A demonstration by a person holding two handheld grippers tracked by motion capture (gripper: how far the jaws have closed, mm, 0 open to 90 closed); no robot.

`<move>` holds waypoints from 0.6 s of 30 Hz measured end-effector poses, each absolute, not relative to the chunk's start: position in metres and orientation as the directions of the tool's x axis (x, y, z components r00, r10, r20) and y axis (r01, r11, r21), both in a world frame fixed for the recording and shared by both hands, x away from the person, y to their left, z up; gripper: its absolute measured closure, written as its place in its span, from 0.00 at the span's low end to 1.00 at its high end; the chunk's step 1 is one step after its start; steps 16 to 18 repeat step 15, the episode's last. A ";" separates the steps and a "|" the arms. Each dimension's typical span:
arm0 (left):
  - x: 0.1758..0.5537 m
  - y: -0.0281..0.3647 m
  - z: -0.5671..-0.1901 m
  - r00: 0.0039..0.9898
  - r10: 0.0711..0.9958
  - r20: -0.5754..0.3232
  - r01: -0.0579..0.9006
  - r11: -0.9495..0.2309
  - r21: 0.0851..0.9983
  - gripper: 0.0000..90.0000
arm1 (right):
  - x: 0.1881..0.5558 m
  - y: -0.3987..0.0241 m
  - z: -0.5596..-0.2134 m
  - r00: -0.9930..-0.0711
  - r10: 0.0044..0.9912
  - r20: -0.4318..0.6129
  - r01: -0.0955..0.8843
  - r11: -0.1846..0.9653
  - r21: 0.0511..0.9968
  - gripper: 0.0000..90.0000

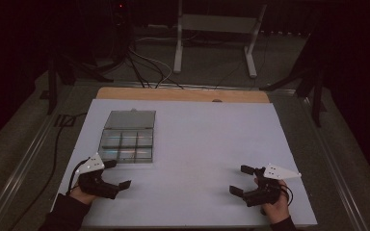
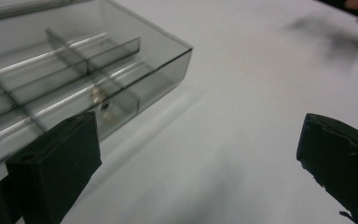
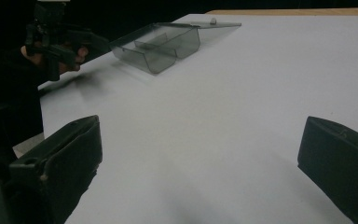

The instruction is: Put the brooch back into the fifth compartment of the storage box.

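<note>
Two grippers (image 1: 118, 174) (image 1: 241, 179) over white table (image 1: 197, 144), dark room.

My white worktop (image 1: 207, 144) has a wooden strip (image 1: 183, 94) along its far edge. Beyond it I see a white frame (image 1: 217, 29) and floor cables (image 1: 144, 67).

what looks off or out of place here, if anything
Little stands out. The clear compartment box sits flat on the white table with its lid open. The right jaw pad of the left gripper looks chipped along its edge. Nothing is spilled.
</note>
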State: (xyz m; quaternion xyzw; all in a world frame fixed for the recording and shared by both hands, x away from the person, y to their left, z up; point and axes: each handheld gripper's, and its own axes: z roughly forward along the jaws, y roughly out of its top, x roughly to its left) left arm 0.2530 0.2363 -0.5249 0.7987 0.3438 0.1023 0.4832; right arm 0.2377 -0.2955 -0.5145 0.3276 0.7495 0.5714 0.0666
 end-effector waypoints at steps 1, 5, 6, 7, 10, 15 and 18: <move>0.251 0.237 -0.527 0.733 0.659 -0.170 0.456 -0.290 0.841 0.01 | 0.238 -0.296 -0.515 -0.776 0.568 0.276 0.415 0.130 0.900 0.00; 0.244 0.244 -0.532 0.710 0.682 -0.176 0.476 -0.281 0.833 0.01 | 0.238 -0.295 -0.515 -0.775 0.568 0.276 0.415 0.129 0.900 0.00; 0.242 0.246 -0.532 0.714 0.675 -0.187 0.483 -0.281 0.829 0.01 | 0.238 -0.296 -0.515 -0.775 0.568 0.278 0.417 0.129 0.900 0.00; 0.241 0.246 -0.532 0.714 0.674 -0.191 0.489 -0.285 0.824 0.01 | 0.239 -0.296 -0.515 -0.773 0.569 0.281 0.420 0.125 0.899 0.00; 0.239 0.245 -0.531 0.725 0.662 -0.190 0.485 -0.295 0.823 0.01 | 0.239 -0.295 -0.516 -0.772 0.568 0.285 0.425 0.127 0.896 0.00; 0.238 0.241 -0.532 0.738 0.654 -0.166 0.473 -0.326 0.819 0.01 | 0.240 -0.294 -0.516 -0.772 0.569 0.282 0.424 0.131 0.896 0.00; 0.238 0.241 -0.532 0.738 0.654 -0.166 0.473 -0.326 0.819 0.01 | 0.240 -0.294 -0.516 -0.772 0.569 0.282 0.424 0.131 0.896 0.00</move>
